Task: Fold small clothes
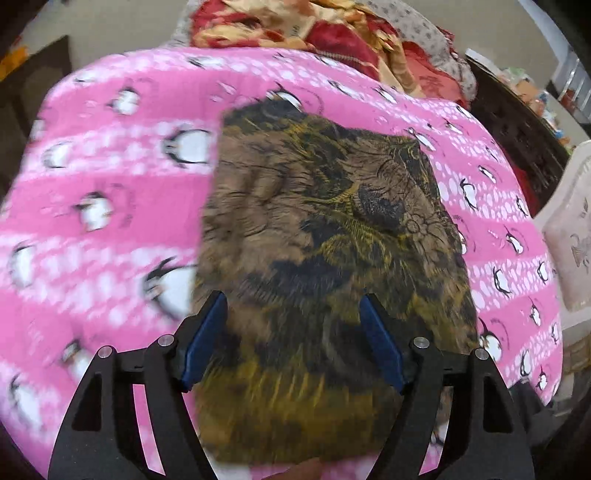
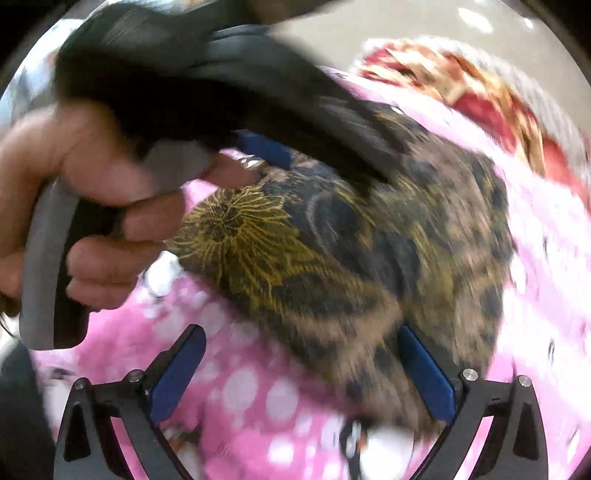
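A small brown cloth [image 1: 328,236] with black and yellow flower print lies folded flat on a pink penguin-print blanket [image 1: 110,192]. My left gripper [image 1: 293,306] is open and empty, its blue pads just above the cloth's near part. In the right wrist view the same cloth [image 2: 354,258] lies across the blanket [image 2: 251,387]. My right gripper [image 2: 301,338] is open and empty, its right pad over the cloth's near edge. The left gripper [image 2: 258,144] and the hand holding it hover over the cloth's far left side.
A red and gold patterned fabric pile [image 1: 332,33] lies at the far edge of the blanket, also in the right wrist view [image 2: 461,85]. Dark wooden furniture [image 1: 517,133] and a pale cushion [image 1: 572,236] stand to the right.
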A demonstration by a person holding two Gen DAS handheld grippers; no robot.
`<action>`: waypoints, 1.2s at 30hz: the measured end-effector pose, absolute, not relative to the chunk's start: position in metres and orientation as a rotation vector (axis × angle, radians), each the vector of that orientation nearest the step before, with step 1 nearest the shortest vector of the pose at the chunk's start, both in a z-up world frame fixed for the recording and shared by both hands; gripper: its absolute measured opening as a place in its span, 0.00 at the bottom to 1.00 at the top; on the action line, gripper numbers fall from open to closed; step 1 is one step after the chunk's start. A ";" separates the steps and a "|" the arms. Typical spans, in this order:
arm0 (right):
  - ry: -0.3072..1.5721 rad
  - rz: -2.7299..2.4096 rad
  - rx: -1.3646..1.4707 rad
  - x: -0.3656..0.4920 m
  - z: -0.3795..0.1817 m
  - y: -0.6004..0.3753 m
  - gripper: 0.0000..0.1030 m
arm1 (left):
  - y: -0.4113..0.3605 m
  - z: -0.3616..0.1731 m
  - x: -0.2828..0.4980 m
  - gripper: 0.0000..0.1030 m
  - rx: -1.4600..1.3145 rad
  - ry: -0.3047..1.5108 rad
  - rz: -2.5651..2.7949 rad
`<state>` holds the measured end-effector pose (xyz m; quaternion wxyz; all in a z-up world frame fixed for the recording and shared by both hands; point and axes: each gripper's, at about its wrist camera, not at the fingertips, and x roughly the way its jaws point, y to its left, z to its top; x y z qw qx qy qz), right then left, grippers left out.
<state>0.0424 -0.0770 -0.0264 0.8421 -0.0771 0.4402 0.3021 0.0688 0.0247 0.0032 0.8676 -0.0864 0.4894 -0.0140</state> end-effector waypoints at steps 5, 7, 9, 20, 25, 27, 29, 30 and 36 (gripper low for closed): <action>0.801 0.462 0.041 0.023 0.021 -0.148 0.96 | 0.020 0.037 0.031 0.72 -0.090 0.961 0.073; 0.792 0.395 0.093 0.022 0.029 -0.165 0.96 | 0.019 0.043 0.020 0.72 -0.089 0.965 0.096; 0.790 0.321 0.109 0.017 0.037 -0.175 0.96 | 0.017 0.048 0.012 0.72 -0.081 0.951 0.118; 0.838 0.254 0.069 -0.002 0.029 -0.179 0.96 | 0.010 0.045 0.004 0.83 -0.047 0.956 0.113; 0.860 0.259 0.078 -0.002 0.022 -0.180 0.96 | 0.009 0.039 0.004 0.84 -0.030 0.962 0.115; 0.844 0.262 0.075 -0.004 0.023 -0.180 0.96 | 0.010 0.035 0.004 0.84 -0.033 0.962 0.114; 0.825 0.271 0.078 -0.004 0.023 -0.181 0.96 | 0.011 0.030 0.004 0.84 -0.039 0.964 0.107; 0.818 0.277 0.077 -0.004 0.022 -0.180 0.96 | 0.012 0.026 0.004 0.84 -0.047 0.974 0.099; 0.843 0.316 0.122 0.017 0.016 -0.175 0.96 | 0.013 -0.002 0.011 0.84 -0.065 1.036 0.069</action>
